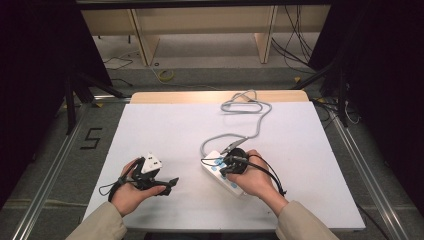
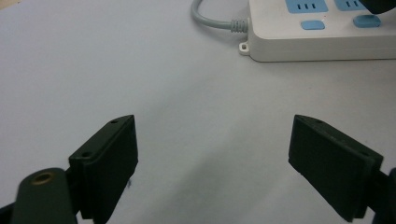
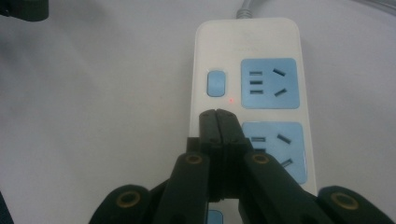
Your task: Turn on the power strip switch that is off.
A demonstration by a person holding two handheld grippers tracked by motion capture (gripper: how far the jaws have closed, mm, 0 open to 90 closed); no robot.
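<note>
High view: the white power strip (image 1: 223, 175) lies on the white table (image 1: 165, 130), right of centre and near your edge. Your right gripper (image 1: 233, 165) sits on top of it, hand covering its near end. Grey cable (image 1: 250, 117) runs from the strip's far end and loops by the table's far edge. Your left gripper (image 1: 169, 186) rests well left of the strip with bare table between them. Wide open surface lies left of and beyond the strip; floor cables (image 1: 165, 75) stay off the table.

Left gripper view: your left gripper (image 2: 212, 165) has jaws spread wide with nothing between them. The strip (image 2: 322, 39) is ahead at upper right, its mounting tab and cable exit visible, bare table in between.

Right gripper view: your right gripper (image 3: 218, 122) has jaws pressed together, holding nothing, tips over the strip (image 3: 247, 51) just below a blue switch (image 3: 215, 83) and a small red light (image 3: 231, 99), beside the blue sockets.
</note>
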